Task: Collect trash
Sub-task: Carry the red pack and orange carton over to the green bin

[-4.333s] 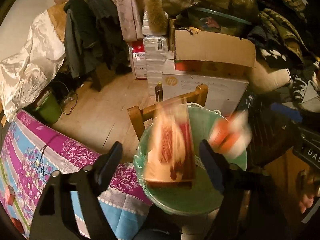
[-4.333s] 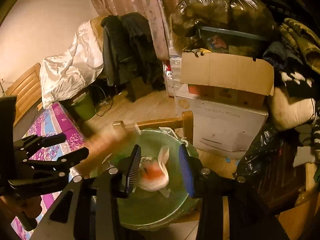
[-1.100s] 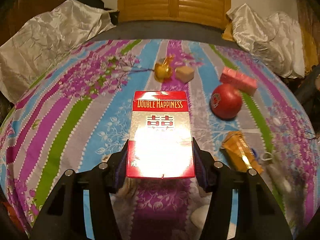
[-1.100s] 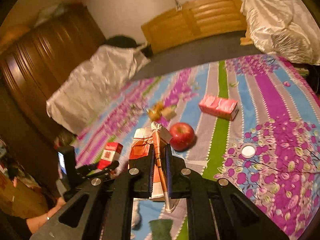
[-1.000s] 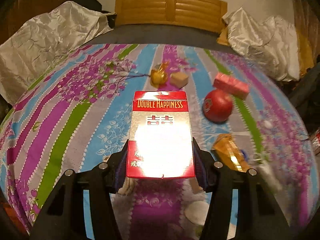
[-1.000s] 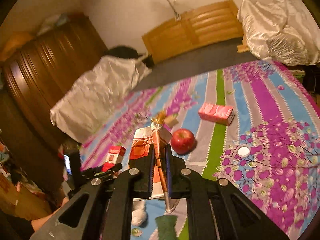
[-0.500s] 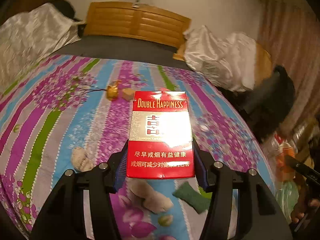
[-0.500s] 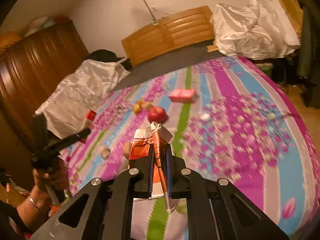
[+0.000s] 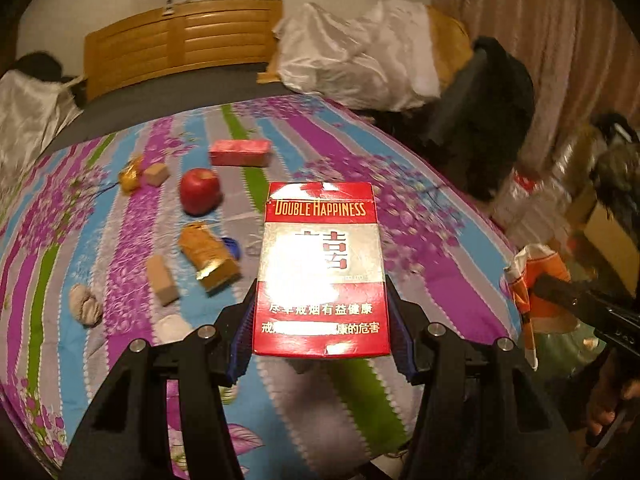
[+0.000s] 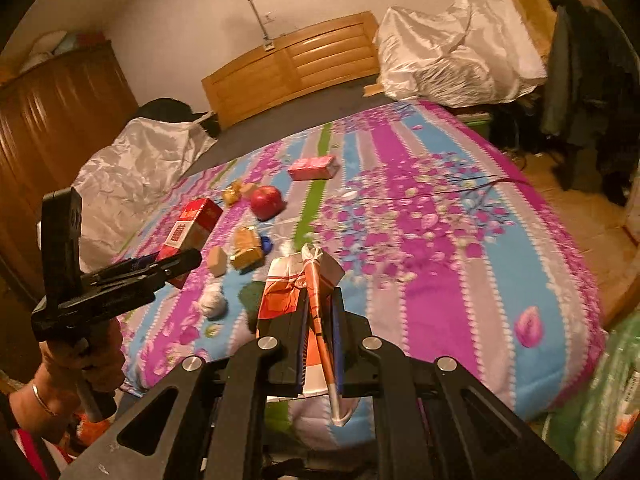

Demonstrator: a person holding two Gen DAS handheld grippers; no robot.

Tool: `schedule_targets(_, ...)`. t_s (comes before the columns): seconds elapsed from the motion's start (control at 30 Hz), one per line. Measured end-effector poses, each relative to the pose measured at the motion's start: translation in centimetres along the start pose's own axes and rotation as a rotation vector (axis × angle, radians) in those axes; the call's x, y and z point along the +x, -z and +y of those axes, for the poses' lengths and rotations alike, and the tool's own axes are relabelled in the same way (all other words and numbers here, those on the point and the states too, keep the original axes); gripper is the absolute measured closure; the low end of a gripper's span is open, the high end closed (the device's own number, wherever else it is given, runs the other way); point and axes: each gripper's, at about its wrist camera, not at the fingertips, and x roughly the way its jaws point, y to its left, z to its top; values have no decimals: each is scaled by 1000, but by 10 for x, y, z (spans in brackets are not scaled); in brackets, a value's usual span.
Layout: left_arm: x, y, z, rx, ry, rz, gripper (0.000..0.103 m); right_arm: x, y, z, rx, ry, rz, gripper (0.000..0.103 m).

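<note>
Trash in transit: a Double Happiness cigarette pack (image 9: 322, 268) is being clamped by the left gripper (image 9: 322, 340), a crumpled carton (image 10: 298, 300) by the right gripper (image 10: 318, 344); wrappers (image 9: 208, 256) are being left mid-bedspread (image 9: 420, 216), uncollected.

Counted in the left wrist view:
- one cigarette pack (image 9: 322, 268), centre frame
- one red apple (image 9: 199, 191), left of centre
- one pink carton (image 9: 240, 152), above the apple
- two tan blocks (image 9: 155, 174) (image 9: 161, 280), at left
- one gold wrapper (image 9: 209, 256), left of centre
- one blue cap (image 9: 231, 246)
- one orange-and-white carton (image 9: 538, 280), right edge
- two grippers, seen as left gripper (image 9: 322, 344) and right gripper (image 9: 560, 292)
</note>
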Motion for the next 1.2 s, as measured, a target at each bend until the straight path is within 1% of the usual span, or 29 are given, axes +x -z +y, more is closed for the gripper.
schedule_targets(0.2, 9, -7, -44, 82, 21, 17, 49, -32, 6, -25, 41, 63, -54, 92)
schedule_targets(0.43, 14, -27, -110, 201, 60, -12, 49, -79, 8, -63, 99, 165, -136, 92)
schedule_targets(0.53, 14, -37, -140, 255, 83, -33, 49, -104, 9, -78, 117, 224, -183, 92)
schedule_targets(0.67, 17, -50, -181, 315, 123, -56, 49, -140, 12, -101, 134, 328, -243, 92)
schedule_targets(0.77, 18, -56, -216, 370, 158, -73, 49, -167, 16, -120, 166, 383, -285, 92)
schedule_targets(1.03, 26, -61, -295, 485, 227, -94, 49, -235, 31, -180, 256, 557, -367, 92)
schedule_targets(1.2, 29, -61, -342, 546, 266, -102, 49, -273, 45, -211, 294, 654, -400, 92)
